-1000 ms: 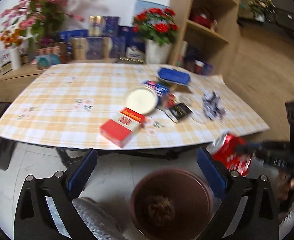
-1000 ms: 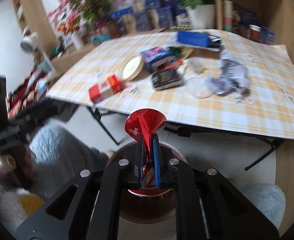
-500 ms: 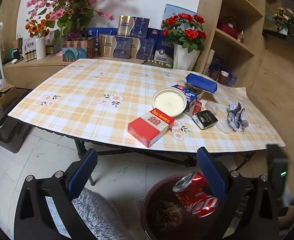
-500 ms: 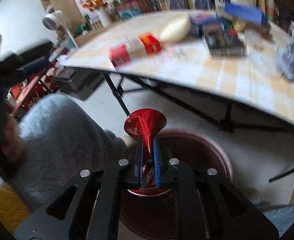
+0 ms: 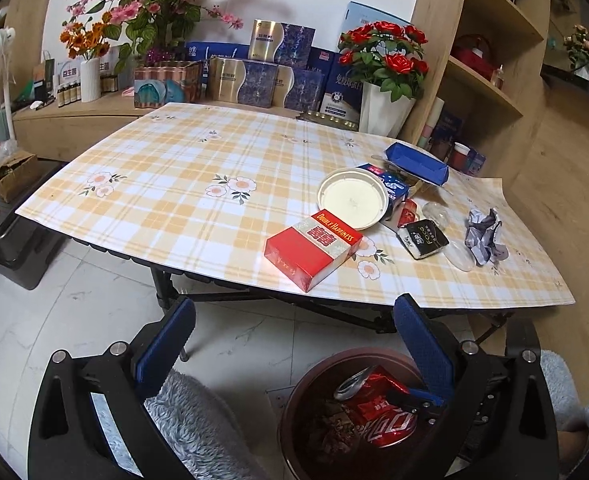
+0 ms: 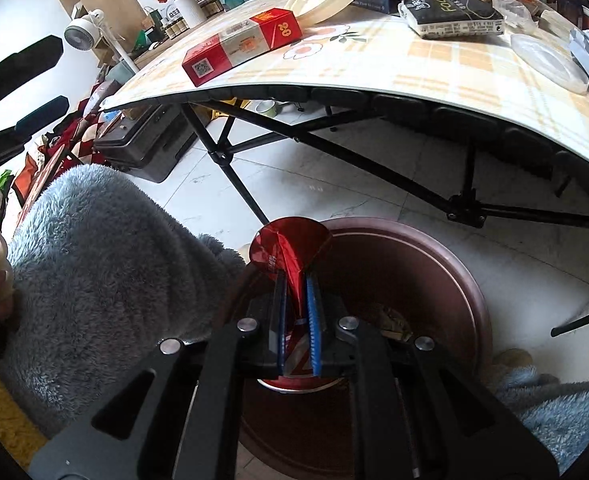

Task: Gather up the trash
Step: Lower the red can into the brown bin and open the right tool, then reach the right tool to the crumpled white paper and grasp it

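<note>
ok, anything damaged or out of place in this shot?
The red can is crushed flat, pinched between the right gripper fingers over the brown bin. On the table, a crumpled wrapper lies near the right edge and the white lid leans tilted on a blue box.
</note>
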